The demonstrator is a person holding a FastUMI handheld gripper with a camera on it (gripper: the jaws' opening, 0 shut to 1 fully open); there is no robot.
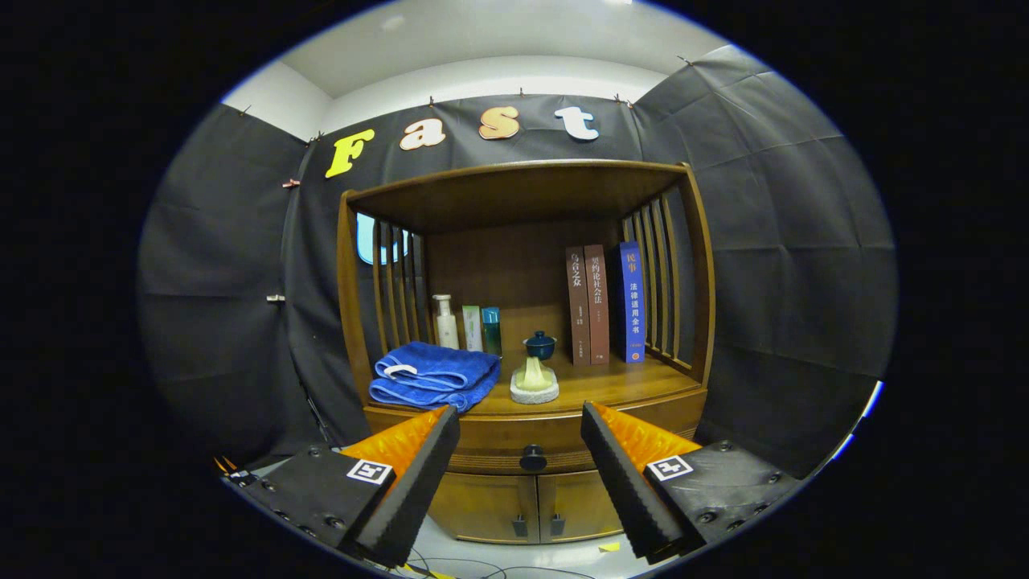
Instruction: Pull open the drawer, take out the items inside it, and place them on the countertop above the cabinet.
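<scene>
A wooden cabinet (675, 402) stands ahead of me against the black wall. Its drawer (498, 441) is closed, with a round dark knob (532, 458) at its middle. My gripper (521, 425) is open, its two black-padded fingers spread wide with nothing between them. The knob lies just beyond the fingertips, centred in the gap and a little below them. The countertop (619, 390) above the drawer has a bare stretch on its right half. The drawer's contents are hidden.
On the countertop lie a folded blue towel (434, 375), a small teapot on a white stand (536, 371), bottles and tubes (466, 324) at the back left, and three upright books (604, 304) at the back right. Two small doors (522, 507) sit under the drawer. Slatted sides flank the shelf.
</scene>
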